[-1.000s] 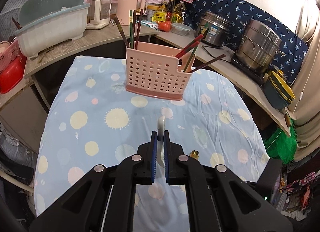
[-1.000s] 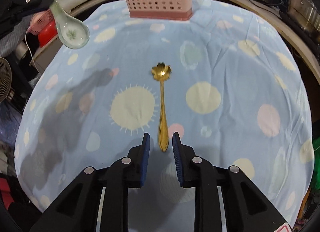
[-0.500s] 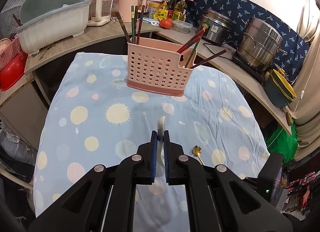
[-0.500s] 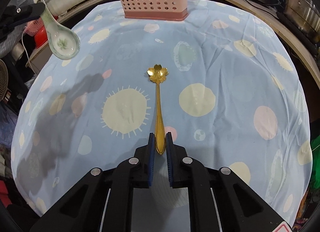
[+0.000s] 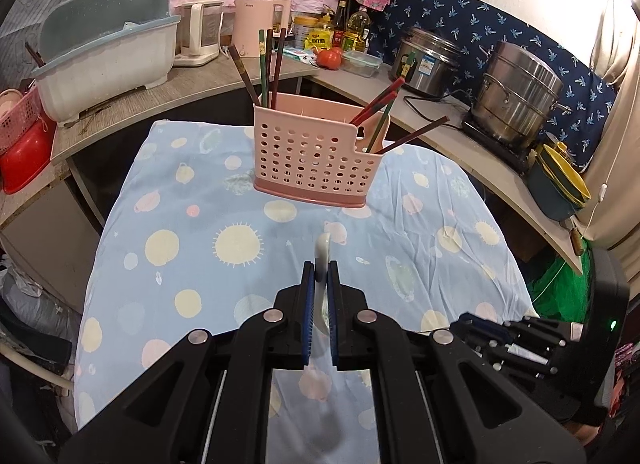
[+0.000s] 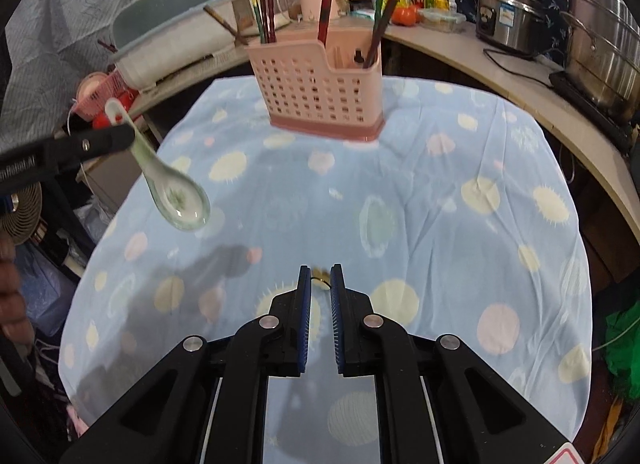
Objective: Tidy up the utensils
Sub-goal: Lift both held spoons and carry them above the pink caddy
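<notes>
A pink perforated caddy [image 5: 316,160] with several chopsticks stands at the far end of the blue spotted tablecloth [image 5: 192,256]. My left gripper [image 5: 321,269] is shut on the handle of a white ceramic spoon [image 5: 322,252]. In the right wrist view that spoon [image 6: 176,192] hangs bowl-down at the left, off the table. My right gripper [image 6: 320,270] hovers over the near middle of the cloth. Its jaws are closing on a gold spoon [image 6: 321,277], of which only a small gold part shows between the tips. The caddy [image 6: 320,88] is well ahead of it.
A curved counter wraps the table's far and right sides. It carries a teal dish rack [image 5: 108,52], kettles [image 5: 260,24], steel pots [image 5: 520,100] and stacked bowls [image 5: 560,184]. A red basin [image 5: 24,156] sits at the left. My right gripper [image 5: 472,328] shows low right.
The right gripper closed on the gold spoon's handle, then rose with it, its view tipping up toward the caddy. The left gripper kept still with the ceramic spoon.
</notes>
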A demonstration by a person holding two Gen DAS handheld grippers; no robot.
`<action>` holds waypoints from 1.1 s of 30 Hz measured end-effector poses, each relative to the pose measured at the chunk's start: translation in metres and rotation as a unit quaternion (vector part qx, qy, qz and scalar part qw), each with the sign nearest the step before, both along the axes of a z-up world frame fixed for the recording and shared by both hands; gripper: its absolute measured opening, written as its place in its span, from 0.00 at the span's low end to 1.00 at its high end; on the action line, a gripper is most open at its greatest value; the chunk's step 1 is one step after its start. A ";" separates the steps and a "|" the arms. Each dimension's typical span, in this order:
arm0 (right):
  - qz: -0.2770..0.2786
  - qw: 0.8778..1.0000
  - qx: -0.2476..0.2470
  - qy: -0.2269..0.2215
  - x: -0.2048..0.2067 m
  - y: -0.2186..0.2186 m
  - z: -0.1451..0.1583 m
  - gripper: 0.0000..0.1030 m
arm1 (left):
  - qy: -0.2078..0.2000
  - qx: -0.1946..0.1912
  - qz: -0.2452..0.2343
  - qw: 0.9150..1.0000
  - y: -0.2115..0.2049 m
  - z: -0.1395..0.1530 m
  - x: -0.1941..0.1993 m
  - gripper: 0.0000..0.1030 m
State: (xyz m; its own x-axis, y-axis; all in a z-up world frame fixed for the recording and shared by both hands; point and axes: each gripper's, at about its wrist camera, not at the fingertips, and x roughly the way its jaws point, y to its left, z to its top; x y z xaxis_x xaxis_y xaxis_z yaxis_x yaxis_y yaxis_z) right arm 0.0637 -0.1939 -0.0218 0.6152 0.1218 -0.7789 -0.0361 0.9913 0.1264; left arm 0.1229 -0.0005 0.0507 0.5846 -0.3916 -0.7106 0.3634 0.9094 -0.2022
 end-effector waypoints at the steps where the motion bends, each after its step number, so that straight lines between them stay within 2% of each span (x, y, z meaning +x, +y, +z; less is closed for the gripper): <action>1: -0.001 1.000 0.002 -0.006 0.004 -0.001 0.004 0.06 | -0.001 0.000 0.000 1.000 -0.001 0.001 0.000 0.06; 2: 0.000 1.000 0.005 -0.010 0.008 0.000 0.008 0.02 | -0.002 0.000 0.000 1.000 -0.001 0.002 0.002 0.06; 11: -0.007 0.999 0.016 -0.037 0.031 -0.003 0.031 0.02 | -0.013 0.002 0.003 1.000 -0.002 0.012 0.010 0.06; 14: -0.002 0.998 0.035 -0.049 0.037 -0.005 0.046 0.02 | -0.022 0.005 0.004 1.000 -0.001 0.019 0.018 0.06; 25: 0.008 0.989 0.024 -0.144 0.086 0.000 0.139 0.02 | -0.095 0.029 0.019 0.995 -0.010 0.079 0.073 0.05; 33: 0.009 0.986 0.046 -0.163 0.139 0.002 0.166 0.02 | -0.131 0.036 0.028 0.990 -0.028 0.113 0.120 0.05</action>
